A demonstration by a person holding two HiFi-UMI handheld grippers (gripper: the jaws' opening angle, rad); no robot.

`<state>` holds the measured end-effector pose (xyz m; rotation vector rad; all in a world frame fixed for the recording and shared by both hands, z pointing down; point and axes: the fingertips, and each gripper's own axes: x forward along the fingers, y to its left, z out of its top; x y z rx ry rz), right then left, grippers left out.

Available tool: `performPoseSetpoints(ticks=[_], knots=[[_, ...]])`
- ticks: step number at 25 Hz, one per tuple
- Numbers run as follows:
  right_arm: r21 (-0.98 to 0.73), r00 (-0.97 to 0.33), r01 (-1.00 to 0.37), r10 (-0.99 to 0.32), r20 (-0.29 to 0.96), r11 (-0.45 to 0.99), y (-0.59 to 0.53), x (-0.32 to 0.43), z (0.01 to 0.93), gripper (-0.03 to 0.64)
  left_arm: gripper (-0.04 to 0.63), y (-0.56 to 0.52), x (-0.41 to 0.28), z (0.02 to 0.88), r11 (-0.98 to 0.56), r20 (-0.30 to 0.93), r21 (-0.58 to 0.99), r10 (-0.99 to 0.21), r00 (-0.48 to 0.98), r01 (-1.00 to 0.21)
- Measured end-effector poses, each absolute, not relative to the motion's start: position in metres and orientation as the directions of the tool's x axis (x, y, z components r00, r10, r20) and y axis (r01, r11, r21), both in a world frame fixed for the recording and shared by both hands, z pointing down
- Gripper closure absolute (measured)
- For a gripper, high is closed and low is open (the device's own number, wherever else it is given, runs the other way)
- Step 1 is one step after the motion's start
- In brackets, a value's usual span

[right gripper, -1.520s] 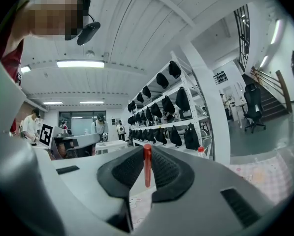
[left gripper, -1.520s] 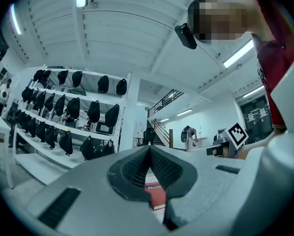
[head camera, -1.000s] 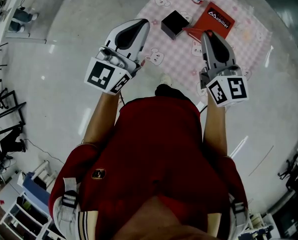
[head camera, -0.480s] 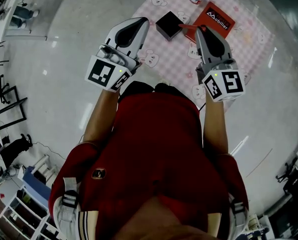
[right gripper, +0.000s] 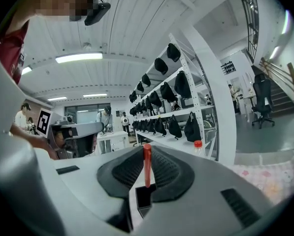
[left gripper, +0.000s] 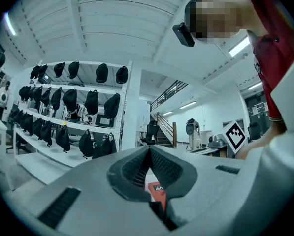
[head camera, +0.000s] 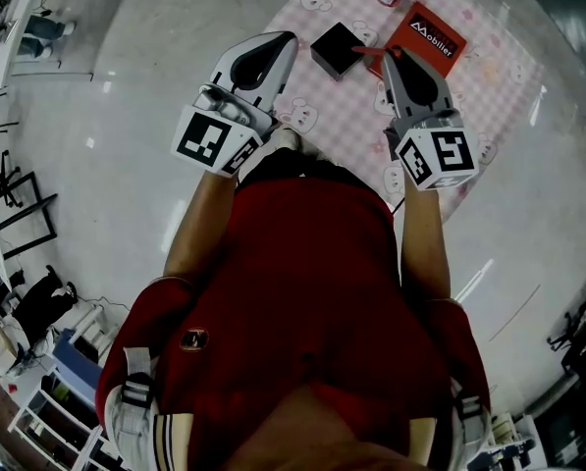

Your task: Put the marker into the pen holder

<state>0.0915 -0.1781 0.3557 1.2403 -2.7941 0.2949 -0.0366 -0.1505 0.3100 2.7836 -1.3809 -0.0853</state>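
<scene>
Right gripper (right gripper: 147, 155) grasps the red marker (right gripper: 147, 171) upright, directly over the black pen holder (right gripper: 143, 198) below its jaws, apparently aligned for insertion; left gripper (left gripper: 149, 154) clenched, empty.

Bright even light from ceiling strip lights (right gripper: 79, 58), glare streaks on floor (head camera: 126, 67) left of checked cloth (head camera: 504, 77), fisheye bending, dark corners, right tool (right gripper: 147, 154) blurred

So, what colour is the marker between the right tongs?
Red. The marker shows best in the right gripper view.
</scene>
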Motion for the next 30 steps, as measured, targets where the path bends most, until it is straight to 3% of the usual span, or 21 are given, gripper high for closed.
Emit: performPoseSetpoints(ticks=[30], knots=[[-0.142, -0.578, -0.815, -0.766, 0.281, 0.562, -0.208, 0.073, 0.434, 0.574, 0.588, -0.185, -0.048, 0.331, -0.687, -0.02, 0.073, -0.726, 0.688, -0.723]])
